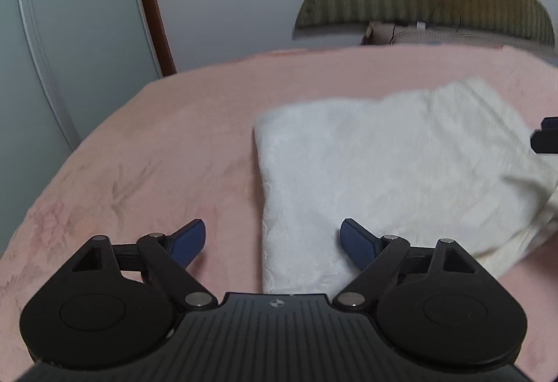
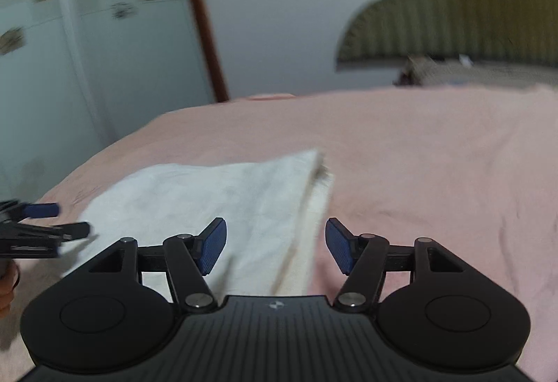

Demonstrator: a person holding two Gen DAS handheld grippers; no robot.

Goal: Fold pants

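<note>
The white pants [image 1: 383,166], soft and faintly patterned, lie folded into a thick rectangle on the pink bedspread [image 1: 157,145], just ahead of both tongs. The left gripper [image 1: 272,239] straddles their left folded edge, blue ribbed pads spread and empty. The right gripper [image 2: 275,244] straddles their right edge, equally spread.

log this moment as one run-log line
stage: pants folded | pants: white, flat on pink bed | left gripper: open, over left edge | right gripper: open, over right edge | holding: nothing
</note>
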